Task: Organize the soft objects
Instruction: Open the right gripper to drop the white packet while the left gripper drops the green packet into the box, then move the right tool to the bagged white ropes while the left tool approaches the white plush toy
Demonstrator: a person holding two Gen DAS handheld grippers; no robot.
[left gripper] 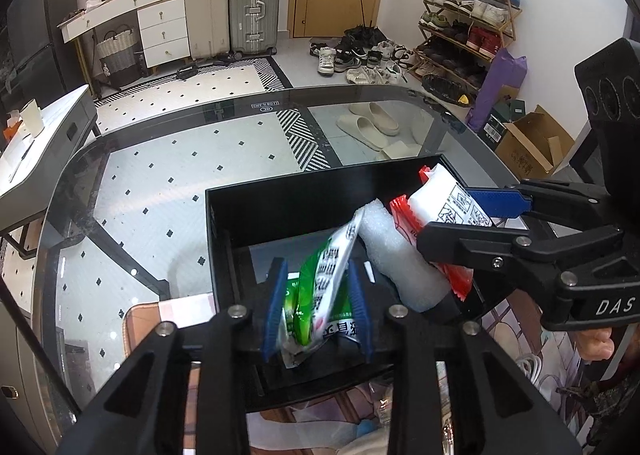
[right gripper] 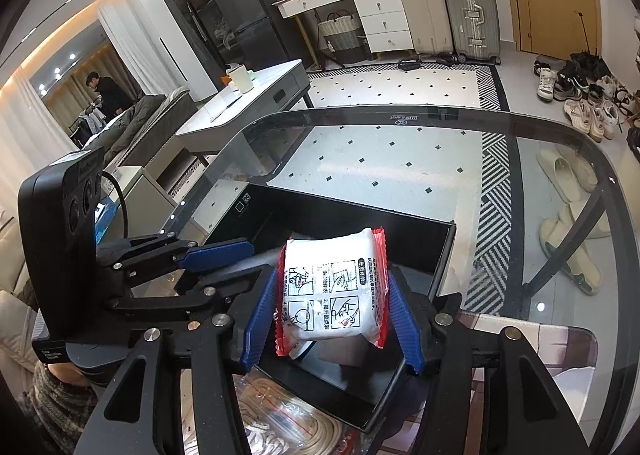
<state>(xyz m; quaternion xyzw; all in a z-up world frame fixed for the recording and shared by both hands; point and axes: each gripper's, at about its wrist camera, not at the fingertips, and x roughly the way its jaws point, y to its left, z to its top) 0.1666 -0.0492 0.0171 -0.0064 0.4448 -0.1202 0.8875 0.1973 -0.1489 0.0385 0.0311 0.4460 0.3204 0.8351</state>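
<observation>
Glass table [left gripper: 160, 159] carried open black box [left gripper: 280, 195]; white foam block [left gripper: 396, 255] inside, crowding crinkly red-edged white packet [right gripper: 332, 295]; right gripper [right gripper: 332, 319] jaws apart around it; left gripper [left gripper: 316, 307] jaws apart, glossy green packet [left gripper: 320, 287] loose between, over box.

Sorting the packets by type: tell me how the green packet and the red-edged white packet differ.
The green packet is green and white, flat and thin; the red-edged white packet is white, puffy and printed with instruction drawings. The green one sits between the left gripper's pads, the white one between the right gripper's. Both hang over the black box.
</observation>
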